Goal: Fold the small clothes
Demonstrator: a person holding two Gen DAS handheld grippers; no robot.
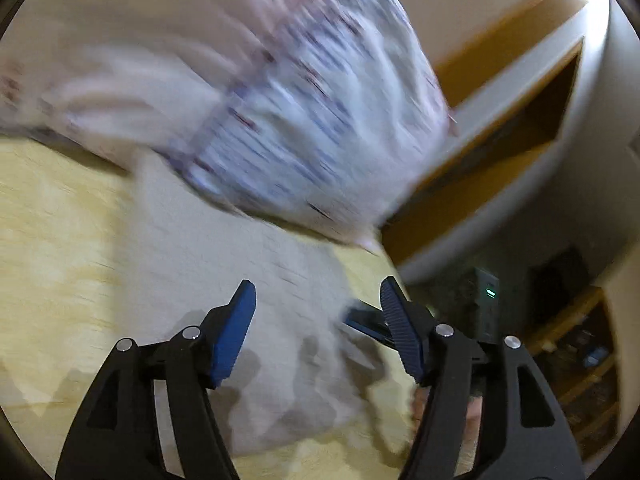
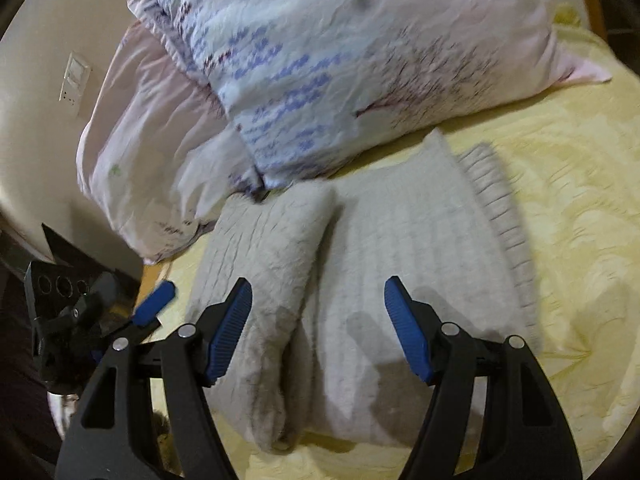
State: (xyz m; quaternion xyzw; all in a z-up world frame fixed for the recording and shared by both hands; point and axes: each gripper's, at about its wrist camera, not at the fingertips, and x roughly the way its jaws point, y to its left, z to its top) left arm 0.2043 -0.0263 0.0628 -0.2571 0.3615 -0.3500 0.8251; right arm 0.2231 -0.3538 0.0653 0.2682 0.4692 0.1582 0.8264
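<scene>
Knitwear fills the middle of both views: a pale grey ribbed knit sweater [image 2: 400, 264] lies folded on the bed's yellow patterned bedspread [image 2: 568, 208]. In my right wrist view one part of it is doubled over into a thick roll on the left of the frame, and the ribbed hem runs along the right edge.

My right tongs [image 2: 318, 324] hover above the sweater, spread wide, nothing between the blue pads. My left tongs [image 1: 318, 328] are spread too, with only the grey knit below them and nothing pinched; that view is badly blurred. They also show at the lower left of the right wrist view, beside the bed's edge.

Above the sweater, in the upper half of the frame, lie two pillows: a white pillow with blue and purple print [image 2: 328, 68] resting partly on a pale pink pillow [image 2: 136, 128]. A white wall switch plate [image 2: 74, 78] sits at the far left.
</scene>
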